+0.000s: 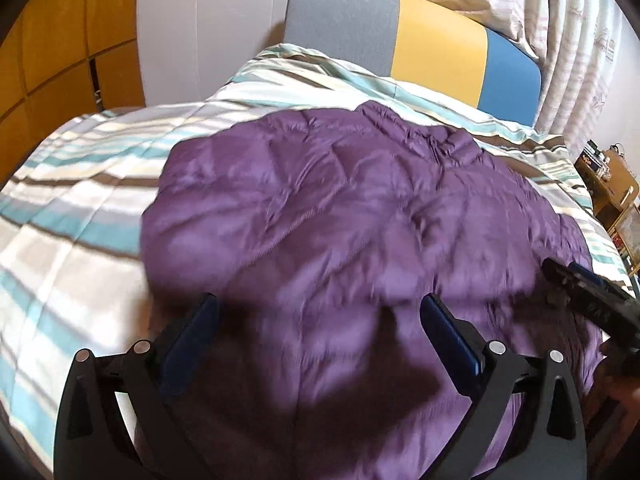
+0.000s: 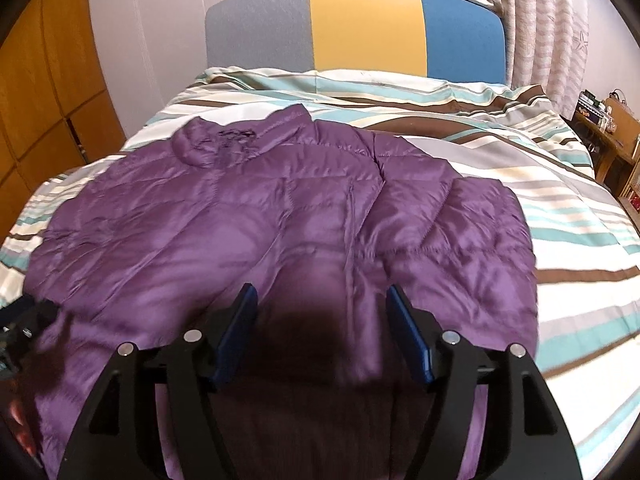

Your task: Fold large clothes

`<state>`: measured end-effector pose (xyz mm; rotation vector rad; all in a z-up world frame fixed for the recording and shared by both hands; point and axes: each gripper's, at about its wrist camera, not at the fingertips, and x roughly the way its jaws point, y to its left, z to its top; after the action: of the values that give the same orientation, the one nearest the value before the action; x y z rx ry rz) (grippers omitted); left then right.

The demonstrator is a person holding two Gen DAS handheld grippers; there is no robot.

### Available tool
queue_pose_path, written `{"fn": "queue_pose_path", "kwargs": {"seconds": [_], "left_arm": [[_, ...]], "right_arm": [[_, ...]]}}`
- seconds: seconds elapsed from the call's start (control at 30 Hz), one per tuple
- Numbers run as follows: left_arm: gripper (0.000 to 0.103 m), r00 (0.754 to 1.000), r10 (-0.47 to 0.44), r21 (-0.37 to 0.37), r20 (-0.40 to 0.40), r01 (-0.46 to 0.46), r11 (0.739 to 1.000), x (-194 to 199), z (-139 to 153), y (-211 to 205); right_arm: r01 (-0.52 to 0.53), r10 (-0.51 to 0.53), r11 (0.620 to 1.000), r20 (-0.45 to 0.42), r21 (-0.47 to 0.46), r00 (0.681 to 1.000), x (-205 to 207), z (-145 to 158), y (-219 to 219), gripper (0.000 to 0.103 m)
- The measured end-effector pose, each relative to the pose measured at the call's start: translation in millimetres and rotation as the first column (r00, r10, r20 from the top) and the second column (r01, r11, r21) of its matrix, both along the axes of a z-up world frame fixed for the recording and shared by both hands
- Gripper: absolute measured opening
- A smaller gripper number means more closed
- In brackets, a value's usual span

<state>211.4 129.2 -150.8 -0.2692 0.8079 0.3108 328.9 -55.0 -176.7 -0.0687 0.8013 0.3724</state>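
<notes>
Right wrist: jacket (image 2: 280, 216) under gripper (image 2: 322, 320).

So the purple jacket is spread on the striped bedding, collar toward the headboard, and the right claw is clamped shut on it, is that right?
Not quite. The right claw is open, its pads apart above the jacket, gripping nothing, as the right wrist view shows. The rest holds: the jacket lies spread on the striped bedding, collar toward the headboard.

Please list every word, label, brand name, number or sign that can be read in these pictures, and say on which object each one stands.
None can be read.
Purple jacket: no label or brand shows.
Striped bedcover and headboard: plain colours, no print.
Items on the side shelf: too small and blurred to read.
</notes>
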Motion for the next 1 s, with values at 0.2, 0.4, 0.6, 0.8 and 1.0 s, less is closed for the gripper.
{"fn": "queue_pose_path", "kwargs": {"seconds": [0.2,0.4,0.6,0.8,1.0], "left_arm": [[0.1,0.999,0.042,-0.052,-0.015,-0.042,0.998,-36,-13,-3],[0.1,1.0,0.023,-0.017,-0.017,-0.024,1.0,-66,-19,-15],[0.1,1.0,-0.015,0.017,-0.007,0.015,1.0,-98,-22,-25],[0.1,0.998,-0.06,0.075,0.022,0.058,0.995,-136,-16,-26],[0.1,0.999,-0.038,0.051,0.03,0.036,0.998,-173,-15,-9]], "right_arm": [[-0.048,0.048,0.999,-0.002,-0.023,0.999,-40,5,-6,0.072],[-0.046,0.046,0.999,-0.013,-0.009,0.999,-72,0,-20,0.072],[-0.065,0.065,0.998,-0.049,0.008,0.997,-98,-5,-40,0.072],[-0.073,0.073,0.997,-0.058,-0.001,0.996,-130,-3,-92,0.072],[-0.046,0.044,0.999,-0.091,-0.018,0.995,-159,-4,-149,0.071]]}}
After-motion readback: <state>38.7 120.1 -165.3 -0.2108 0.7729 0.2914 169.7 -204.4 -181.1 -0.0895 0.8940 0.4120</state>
